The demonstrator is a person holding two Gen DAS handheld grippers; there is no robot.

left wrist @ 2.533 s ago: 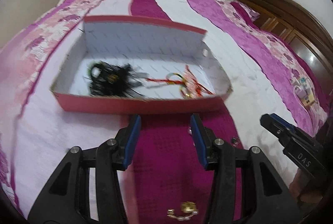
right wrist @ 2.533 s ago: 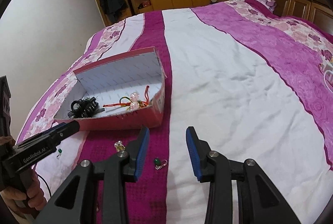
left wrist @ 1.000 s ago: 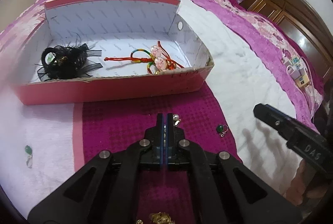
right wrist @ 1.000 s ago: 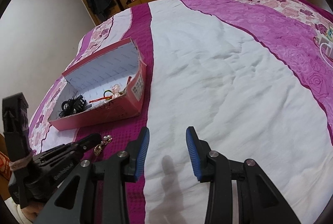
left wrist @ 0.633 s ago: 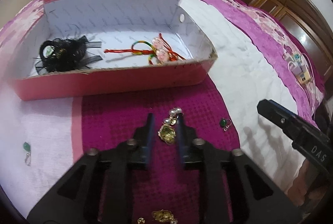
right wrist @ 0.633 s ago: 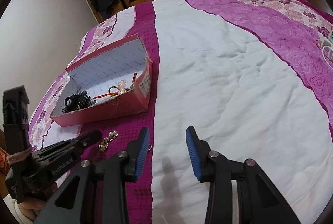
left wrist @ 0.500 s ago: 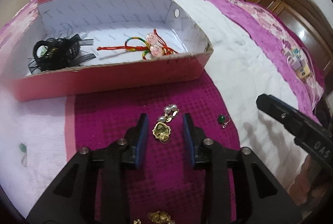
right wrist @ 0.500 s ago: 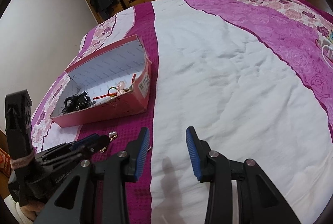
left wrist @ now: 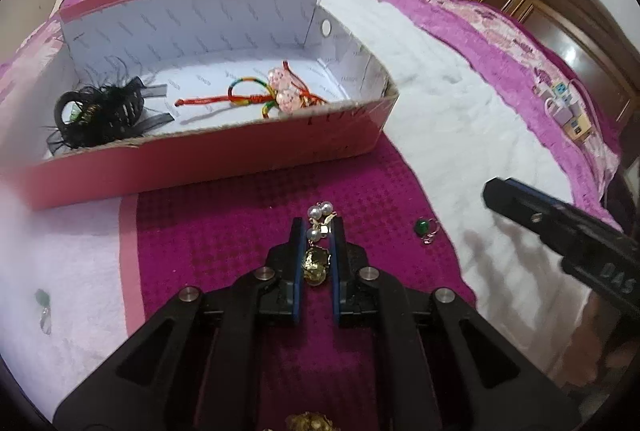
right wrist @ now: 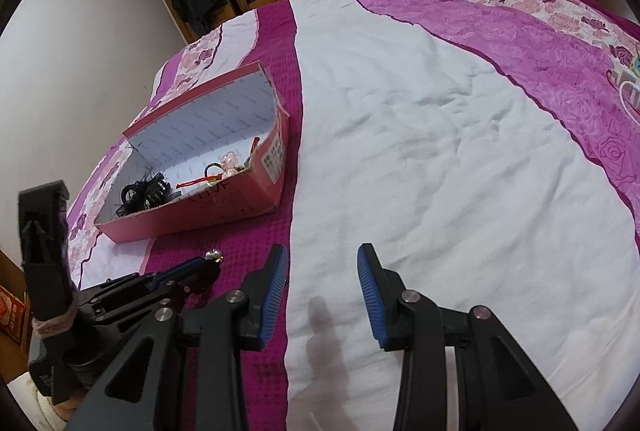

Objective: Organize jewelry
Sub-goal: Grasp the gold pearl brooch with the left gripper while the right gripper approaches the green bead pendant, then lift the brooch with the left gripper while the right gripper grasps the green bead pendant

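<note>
1. Currently the pearl-and-gold earring (left wrist: 318,251) lies on the magenta strip of the bedspread (left wrist: 460,119), just near-side of the pink box (left wrist: 224,155).
2. Its long axis runs near-to-far, in line with the fingers. The pearl end points far, toward the box, and the gold pendant is at the near end.
3. The left gripper (left wrist: 316,225) has just been closing, with the earring between the jaws. The pads sit tight against the sides of the gold pendant and the pearls stick out past the fingertips.
4. The right gripper (right wrist: 322,255) is off to the right over the edge between the magenta and white strips. Its fingers are apart with nothing between them.
5. In the box, the black hair piece (left wrist: 100,111) is on the left and the red cord bracelet (left wrist: 248,97) is centre-right.
6. Loose on the bedspread:
   - a green earring (left wrist: 424,229) right of the left gripper
   - a green drop (left wrist: 42,305) well apart on the left
   - a gold piece (left wrist: 308,423) at the near edge, partly cut off
</note>
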